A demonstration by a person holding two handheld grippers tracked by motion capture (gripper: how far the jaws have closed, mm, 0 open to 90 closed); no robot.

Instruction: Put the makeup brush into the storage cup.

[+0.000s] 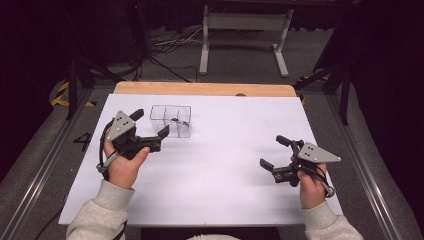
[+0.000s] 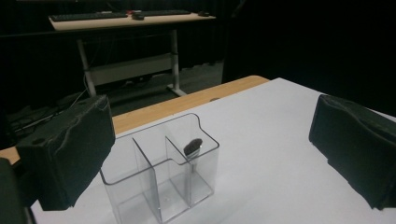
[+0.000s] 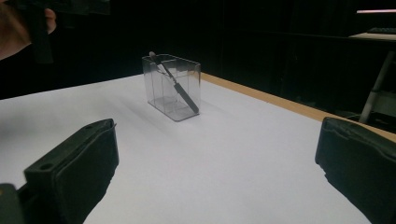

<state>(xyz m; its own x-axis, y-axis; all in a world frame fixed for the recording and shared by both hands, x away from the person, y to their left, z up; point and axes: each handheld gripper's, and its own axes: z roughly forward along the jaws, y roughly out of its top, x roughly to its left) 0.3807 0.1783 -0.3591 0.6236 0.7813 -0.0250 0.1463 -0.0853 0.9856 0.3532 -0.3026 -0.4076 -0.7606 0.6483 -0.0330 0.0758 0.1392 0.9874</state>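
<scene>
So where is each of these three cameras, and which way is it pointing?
High view: above the person's side, looking forward and down on the white table; both forearms, the left gripper and the right gripper show.
Left gripper view: rides the left gripper, looking along its open jaws at the clear organizer close by, with a dark-tipped tool in an end compartment.
Right gripper view: rides the right gripper, looking across the table at the organizer farther off.
All three share the organizer and the tool.

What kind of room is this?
Probably a recording lab or studio: black curtains all around, cables on the grey floor, a keyboard desk behind, and a white-covered table holding a clear plastic organizer.
</scene>
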